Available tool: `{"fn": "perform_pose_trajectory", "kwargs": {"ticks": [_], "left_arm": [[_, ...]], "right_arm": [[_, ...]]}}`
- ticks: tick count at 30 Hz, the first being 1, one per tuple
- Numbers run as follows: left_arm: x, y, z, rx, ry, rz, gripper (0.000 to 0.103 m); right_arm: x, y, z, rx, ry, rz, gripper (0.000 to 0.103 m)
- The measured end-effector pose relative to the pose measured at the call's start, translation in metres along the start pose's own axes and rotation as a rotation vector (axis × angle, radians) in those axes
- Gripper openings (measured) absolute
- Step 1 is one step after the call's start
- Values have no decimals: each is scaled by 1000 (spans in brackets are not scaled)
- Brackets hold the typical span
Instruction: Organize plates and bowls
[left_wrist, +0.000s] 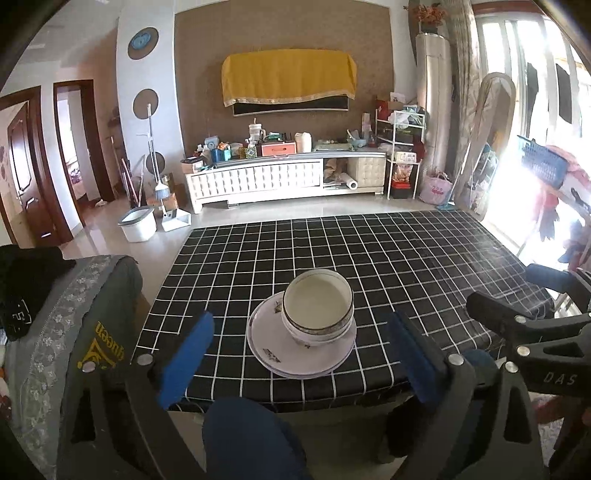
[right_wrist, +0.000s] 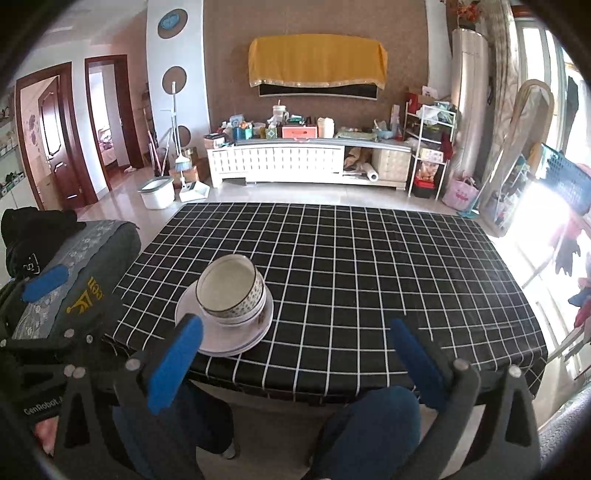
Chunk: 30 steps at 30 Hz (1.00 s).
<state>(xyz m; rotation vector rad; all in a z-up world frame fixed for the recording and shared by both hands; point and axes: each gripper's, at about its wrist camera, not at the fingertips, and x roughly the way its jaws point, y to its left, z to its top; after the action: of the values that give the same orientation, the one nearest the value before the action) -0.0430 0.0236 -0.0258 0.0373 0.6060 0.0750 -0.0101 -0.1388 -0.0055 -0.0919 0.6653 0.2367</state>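
Note:
Stacked white bowls (left_wrist: 317, 308) with dark patterned rims sit nested on stacked white plates (left_wrist: 269, 347) near the front edge of the black checked table (left_wrist: 406, 258). My left gripper (left_wrist: 301, 356) is open and empty, held back from the table edge with the stack between its blue pads (left_wrist: 186, 363). My right gripper (right_wrist: 295, 360) is open and empty, to the right of the stack; the bowls (right_wrist: 231, 290) and plates (right_wrist: 221, 341) lie by its left pad (right_wrist: 175, 363). The right gripper also shows in the left wrist view (left_wrist: 524, 332).
A grey cushioned chair (left_wrist: 74, 325) with black clothing stands left of the table. My blue-trousered knees (right_wrist: 369, 424) are below the front edge. Beyond the table are a TV cabinet (left_wrist: 277, 177), a white bucket (left_wrist: 138, 223) and a bright window (left_wrist: 546, 110) at the right.

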Motion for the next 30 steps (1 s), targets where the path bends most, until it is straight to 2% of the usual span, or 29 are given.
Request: {"fn": "perform_pose_trajectory", "kwargs": {"ticks": [5,12,18,30], "left_arm": [[-3,0,-4,-10,6,1,94],[-7,2,-5,-34,0,1,94],[-7,3,-5,-42,2,-5,102],[-10,2,-7,-49,-4,-9,102]], "right_arm": [[-8,3,-3,-21,-22,-16,103],[-4,3,-4,-24,6,14,103],[-5,3,-6,-24,12,4,103],[-10,0,-5,-23,-13,11,103]]}}
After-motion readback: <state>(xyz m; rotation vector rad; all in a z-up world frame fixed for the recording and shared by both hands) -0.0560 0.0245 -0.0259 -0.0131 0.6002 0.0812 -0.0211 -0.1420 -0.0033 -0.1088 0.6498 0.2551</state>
